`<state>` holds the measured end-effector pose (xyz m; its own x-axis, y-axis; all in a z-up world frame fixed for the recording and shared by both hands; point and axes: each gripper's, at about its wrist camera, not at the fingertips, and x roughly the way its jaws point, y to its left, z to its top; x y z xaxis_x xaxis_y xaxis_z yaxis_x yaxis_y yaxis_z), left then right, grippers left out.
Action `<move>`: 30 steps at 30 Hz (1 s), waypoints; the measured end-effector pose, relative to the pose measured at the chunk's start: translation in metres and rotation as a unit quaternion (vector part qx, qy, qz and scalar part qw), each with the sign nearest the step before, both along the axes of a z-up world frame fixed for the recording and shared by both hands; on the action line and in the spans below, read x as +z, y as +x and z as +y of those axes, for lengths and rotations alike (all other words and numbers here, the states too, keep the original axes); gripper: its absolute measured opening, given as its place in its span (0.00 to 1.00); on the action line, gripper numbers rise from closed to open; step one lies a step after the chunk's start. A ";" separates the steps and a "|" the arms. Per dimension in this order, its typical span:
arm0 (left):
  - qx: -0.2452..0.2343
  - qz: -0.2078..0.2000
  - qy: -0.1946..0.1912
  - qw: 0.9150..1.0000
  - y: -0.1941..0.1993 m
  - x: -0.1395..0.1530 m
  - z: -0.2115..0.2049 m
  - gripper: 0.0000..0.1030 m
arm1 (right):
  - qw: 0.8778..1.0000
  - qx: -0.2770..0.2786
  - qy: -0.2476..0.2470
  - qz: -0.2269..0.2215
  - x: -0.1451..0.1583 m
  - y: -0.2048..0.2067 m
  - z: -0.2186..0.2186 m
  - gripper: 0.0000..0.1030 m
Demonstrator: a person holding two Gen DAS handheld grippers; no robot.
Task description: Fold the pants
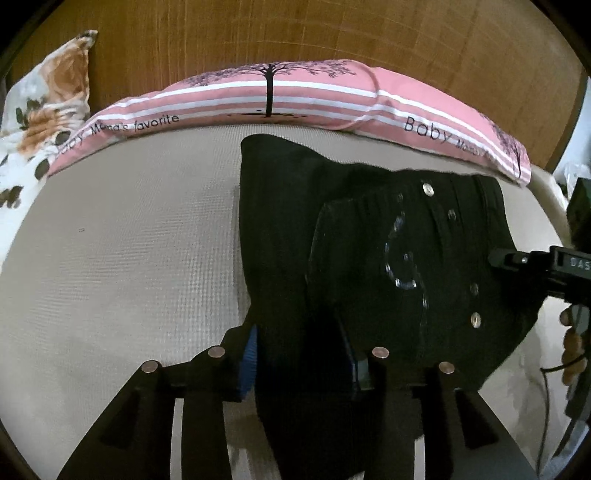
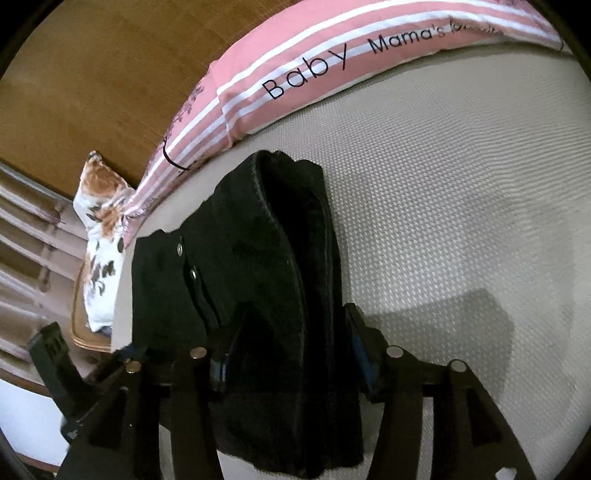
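Bed with beige mattress (image 1: 122, 236), wooden headboard (image 1: 295, 33) behind. Black pants (image 1: 369, 240) lie folded on mattress, just below pink striped pillow (image 1: 258, 99). Left gripper (image 1: 301, 354) and right gripper (image 2: 291, 350): jaws partly open, pants fabric between them, grip cannot be told.

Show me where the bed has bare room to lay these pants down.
Bare sheet lies left of the black pants, up to the pink pillow and floral pillow. More bare sheet on their other side. Crowded along the pillows.
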<state>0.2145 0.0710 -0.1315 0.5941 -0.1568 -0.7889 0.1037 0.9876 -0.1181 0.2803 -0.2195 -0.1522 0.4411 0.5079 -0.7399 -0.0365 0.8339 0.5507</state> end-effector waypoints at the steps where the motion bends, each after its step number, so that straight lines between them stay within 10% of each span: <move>1: 0.002 -0.002 0.003 1.000 -0.005 0.000 0.000 0.40 | 1.000 0.002 -0.004 -0.003 0.001 -0.005 -0.001 0.48; 30: 0.065 0.011 0.036 0.997 -0.066 0.004 -0.003 0.46 | 0.988 -0.018 -0.140 -0.056 0.015 -0.081 0.010 0.69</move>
